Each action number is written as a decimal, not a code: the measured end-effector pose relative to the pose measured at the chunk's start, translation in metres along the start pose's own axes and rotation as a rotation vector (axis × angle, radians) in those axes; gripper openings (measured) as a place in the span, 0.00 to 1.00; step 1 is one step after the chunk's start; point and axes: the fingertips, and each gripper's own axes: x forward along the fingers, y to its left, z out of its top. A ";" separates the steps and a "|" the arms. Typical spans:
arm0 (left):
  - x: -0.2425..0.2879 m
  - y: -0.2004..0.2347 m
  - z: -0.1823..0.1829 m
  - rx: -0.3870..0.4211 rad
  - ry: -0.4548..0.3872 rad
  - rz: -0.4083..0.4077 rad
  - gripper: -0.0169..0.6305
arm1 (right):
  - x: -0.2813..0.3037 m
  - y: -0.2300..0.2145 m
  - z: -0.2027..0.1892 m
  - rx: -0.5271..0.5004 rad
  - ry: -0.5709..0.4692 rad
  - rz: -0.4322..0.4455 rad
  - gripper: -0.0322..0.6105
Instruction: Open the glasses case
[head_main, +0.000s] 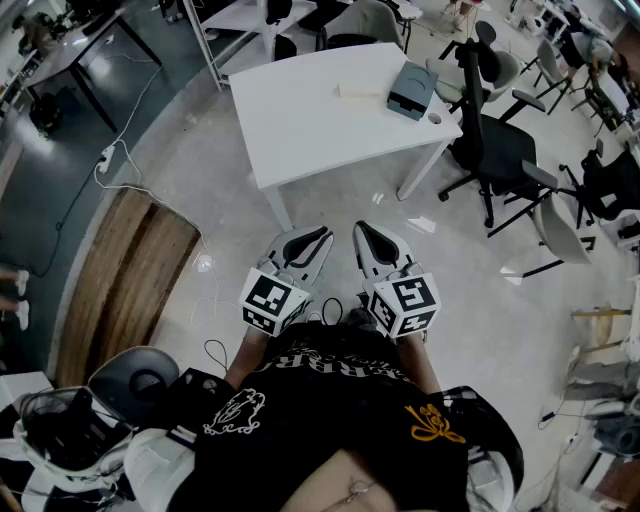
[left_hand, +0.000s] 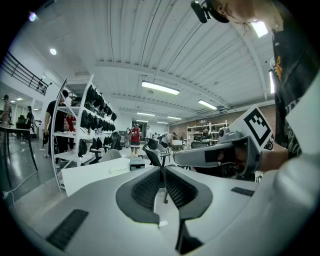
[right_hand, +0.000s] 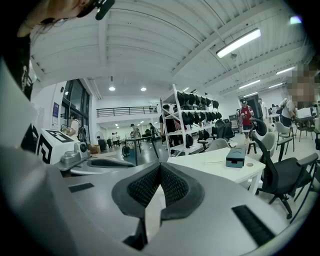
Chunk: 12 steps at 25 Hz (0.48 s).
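The glasses case (head_main: 412, 90) is a closed grey-teal box lying near the far right corner of the white table (head_main: 300, 125). It shows small in the left gripper view (left_hand: 137, 164) and the right gripper view (right_hand: 235, 156). My left gripper (head_main: 322, 235) and right gripper (head_main: 362, 228) hang side by side close to my body, over the floor and well short of the table. Both point toward the table. In the left gripper view the left gripper (left_hand: 161, 170) has its pads together with nothing between them. The right gripper (right_hand: 160, 166) is likewise shut and empty.
A flat cream object (head_main: 360, 90) lies on the table left of the case. Black office chairs (head_main: 490, 135) stand to the table's right. A wooden floor panel (head_main: 120, 280) and a cable with a power strip (head_main: 105, 158) lie at left. A shelf rack (right_hand: 190, 120) stands behind the table.
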 end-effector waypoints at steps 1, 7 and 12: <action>0.001 0.006 0.000 0.001 0.000 -0.001 0.10 | 0.007 0.000 0.000 -0.001 0.001 0.000 0.07; 0.006 0.005 0.000 0.002 0.006 0.009 0.10 | 0.007 -0.002 0.000 -0.012 -0.005 0.020 0.07; 0.021 0.002 0.003 -0.001 0.006 0.026 0.10 | 0.004 -0.019 0.000 0.021 -0.016 0.028 0.07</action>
